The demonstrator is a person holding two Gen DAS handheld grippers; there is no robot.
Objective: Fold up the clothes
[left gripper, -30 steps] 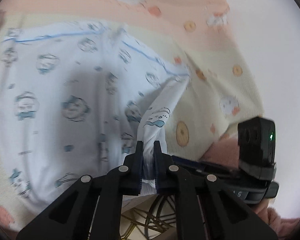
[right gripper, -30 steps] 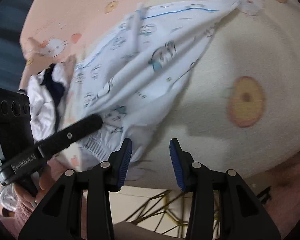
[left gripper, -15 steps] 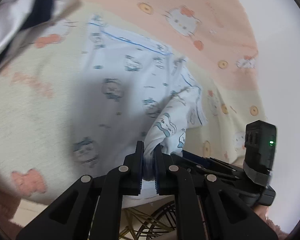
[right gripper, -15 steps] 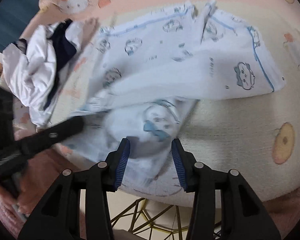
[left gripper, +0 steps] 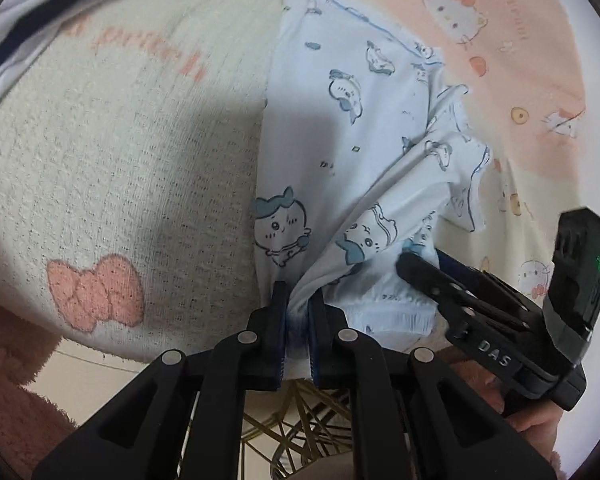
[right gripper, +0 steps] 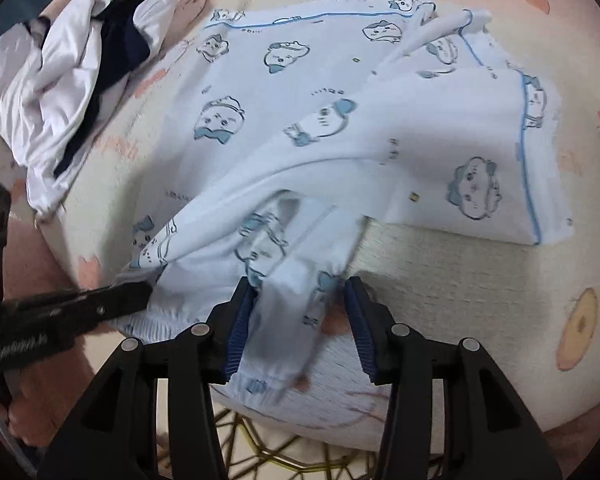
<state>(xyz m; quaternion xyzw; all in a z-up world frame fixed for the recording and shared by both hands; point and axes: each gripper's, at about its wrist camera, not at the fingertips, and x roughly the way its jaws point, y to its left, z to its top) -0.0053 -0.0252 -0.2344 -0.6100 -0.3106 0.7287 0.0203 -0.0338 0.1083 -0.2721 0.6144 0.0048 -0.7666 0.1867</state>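
We see a pale blue garment printed with small cartoon faces, spread out on a cream and pink blanket with cat faces and bows. One part of it is folded across the body, and its elastic-edged end hangs over the near edge of the blanket. Our left gripper has its jaws nearly closed, pinching a bunched fold of that near edge between them. Our right gripper sits just beside it, on the same edge; its jaws are partly apart and opening, with a loose tube of the blue cloth lying between them. The cloth brushes the left blue pad, while the other pad stands clear of it. At the far left of the right wrist view, a crumpled white and navy garment lies on the blanket, apart from the blue one. Below the blanket's edge we can make out thin yellow wire legs.
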